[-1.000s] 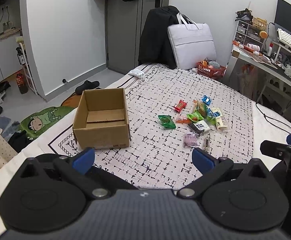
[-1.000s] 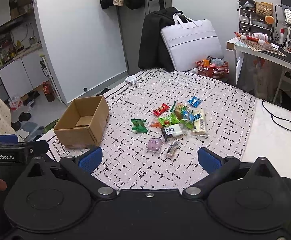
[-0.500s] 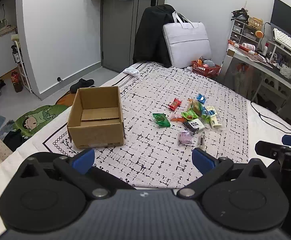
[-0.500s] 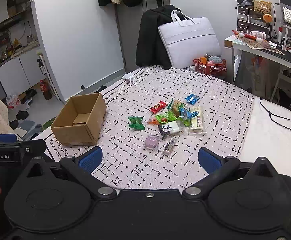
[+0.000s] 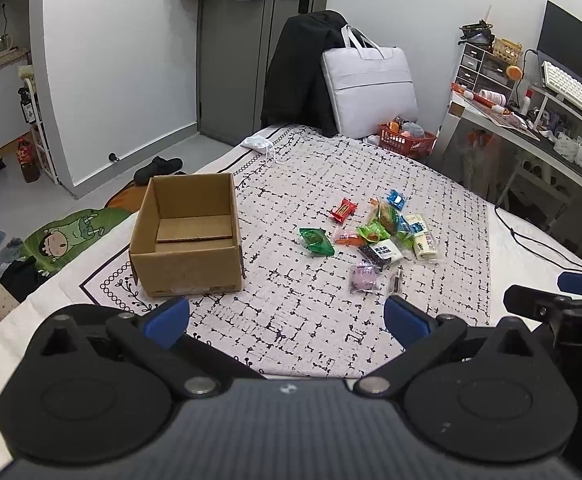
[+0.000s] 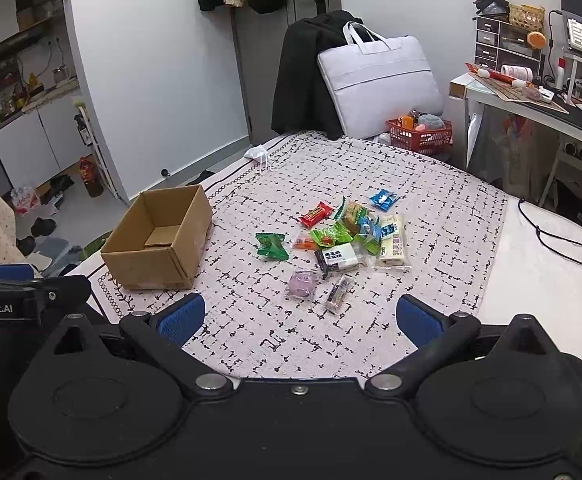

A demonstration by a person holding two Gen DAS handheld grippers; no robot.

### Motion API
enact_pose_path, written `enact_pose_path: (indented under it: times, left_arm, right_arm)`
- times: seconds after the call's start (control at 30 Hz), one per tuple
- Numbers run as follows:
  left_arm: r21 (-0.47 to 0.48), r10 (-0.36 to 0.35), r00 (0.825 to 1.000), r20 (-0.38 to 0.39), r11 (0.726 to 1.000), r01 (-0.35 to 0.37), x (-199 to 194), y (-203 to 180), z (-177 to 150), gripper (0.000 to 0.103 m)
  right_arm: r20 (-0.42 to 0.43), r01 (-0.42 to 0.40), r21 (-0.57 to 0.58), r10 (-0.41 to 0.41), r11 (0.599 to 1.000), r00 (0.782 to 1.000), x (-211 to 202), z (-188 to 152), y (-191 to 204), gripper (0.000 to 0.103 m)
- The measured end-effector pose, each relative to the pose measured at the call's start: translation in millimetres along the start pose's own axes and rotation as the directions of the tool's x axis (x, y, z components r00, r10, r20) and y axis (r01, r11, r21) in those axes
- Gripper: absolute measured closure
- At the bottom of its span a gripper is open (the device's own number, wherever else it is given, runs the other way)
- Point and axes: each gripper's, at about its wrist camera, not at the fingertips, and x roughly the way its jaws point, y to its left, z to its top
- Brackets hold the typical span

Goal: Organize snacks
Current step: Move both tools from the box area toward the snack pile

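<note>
Jaws released on both the left gripper (image 5: pixel 285 317) and right gripper (image 6: pixel 299 318); probably start with the snacks (image 6: pixel 337 240) nearest the bed's near edge, then fill the box (image 6: pixel 159 238).

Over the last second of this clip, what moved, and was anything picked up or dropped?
Both claws, left and right, drifted slightly over the bed; both views shifted a little. Nothing was grasped or released. Both stayed open and empty, the cardboard box held no snacks, and the snack pile lay untouched.

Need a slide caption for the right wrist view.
Open right gripper faces scattered snack packets beside an empty cardboard box.
</note>
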Motion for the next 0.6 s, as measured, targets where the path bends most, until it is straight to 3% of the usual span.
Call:
enact_pose_path:
  times: [0.6]
  left_arm:
    - [-0.002, -0.039, 0.999, 0.002, 0.999, 0.039, 6.1, -2.7, 3.2, 0.000]
  right_arm:
    - [0.033, 0.028, 0.015, -0.028, 0.999, 0.999, 2.2, 5.6, -8.3, 0.000]
